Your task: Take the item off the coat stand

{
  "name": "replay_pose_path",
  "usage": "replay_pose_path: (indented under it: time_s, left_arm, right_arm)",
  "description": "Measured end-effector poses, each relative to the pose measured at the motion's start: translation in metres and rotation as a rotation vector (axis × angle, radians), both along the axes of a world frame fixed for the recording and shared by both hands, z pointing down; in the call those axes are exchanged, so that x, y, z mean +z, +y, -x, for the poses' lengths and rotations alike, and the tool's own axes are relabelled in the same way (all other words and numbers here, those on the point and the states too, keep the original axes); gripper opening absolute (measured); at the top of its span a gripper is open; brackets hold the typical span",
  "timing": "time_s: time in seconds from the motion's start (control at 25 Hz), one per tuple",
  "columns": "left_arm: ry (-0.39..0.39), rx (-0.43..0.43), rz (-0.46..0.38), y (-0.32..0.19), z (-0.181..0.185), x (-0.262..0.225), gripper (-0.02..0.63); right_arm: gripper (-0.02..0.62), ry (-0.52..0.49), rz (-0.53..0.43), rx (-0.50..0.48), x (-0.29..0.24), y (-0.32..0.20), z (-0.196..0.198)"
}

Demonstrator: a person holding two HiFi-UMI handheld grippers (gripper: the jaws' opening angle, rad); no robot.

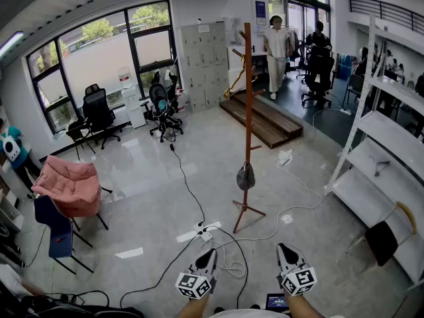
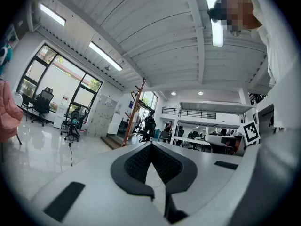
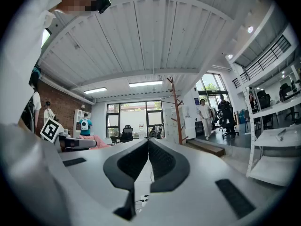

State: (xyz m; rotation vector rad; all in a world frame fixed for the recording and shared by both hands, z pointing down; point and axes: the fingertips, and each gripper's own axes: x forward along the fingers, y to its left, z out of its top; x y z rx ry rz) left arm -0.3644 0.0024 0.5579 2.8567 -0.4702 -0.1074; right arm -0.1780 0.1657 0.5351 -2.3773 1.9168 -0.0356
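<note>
**Item.** Item [image 1: 246,176]: dark grey, soft, cap- or pouch-shaped; exact type can't be told. It hangs low on the coat stand [image 1: 248,91], centre of the head view, just above the stand's splayed feet. Nothing touches it.

**Coat stand.** Wooden pole, upright, w/ short pegs near the top. It stands on the pale glossy floor [image 1: 139,171], centre of frame, well apart from both grippers.

**Grippers.** Both sit at the bottom edge of the head view and point up-frame toward the stand.
- Left gripper [image 1: 211,252]: bottom centre-left. Jaws clenched, tips meeting, nothing between them.
- Right gripper [image 1: 283,247]: bottom centre-right. Jaws clenched, tips meeting, nothing between them.
- Neither gripper is in contact w/ the item or the stand.

**Floor between grippers and stand.** White power strip [image 1: 205,230], lower centre. A black cable [image 1: 186,184] runs from it up-frame, and a white cable [image 1: 291,211] curves off to the right.

**Surroundings, head view.**
- Left: pink chair [image 1: 69,184], w/ a blue chair [image 1: 56,234] just below it.
- Upper left: large windows [image 1: 106,52], w/ black office chairs [image 1: 99,114] in front of them.
- Upper centre: grey lockers [image 1: 202,61].
- Right of the stand: low wooden platform [image 1: 262,119].
- Behind the platform: person in white [image 1: 277,45], standing.
- Right edge: white shelving [image 1: 387,144], w/ a dark bag [image 1: 382,242] hung at its lower part.
</note>
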Motion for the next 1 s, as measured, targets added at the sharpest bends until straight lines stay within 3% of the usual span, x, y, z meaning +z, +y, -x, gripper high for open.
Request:
replay_pose_path:
  time_s: [0.48, 1.0]
  left_arm:
    - [-0.021, 0.015, -0.009, 0.010, -0.040, -0.001, 0.009]
    - [-0.053, -0.009, -0.006, 0.012, -0.102, 0.003, 0.009]
  right_arm:
    - [0.026, -0.044, -0.034, -0.033, 0.005, 0.002, -0.039]
    - [0.028, -0.084, 0.000, -0.019, 0.027, 0.032, -0.120]
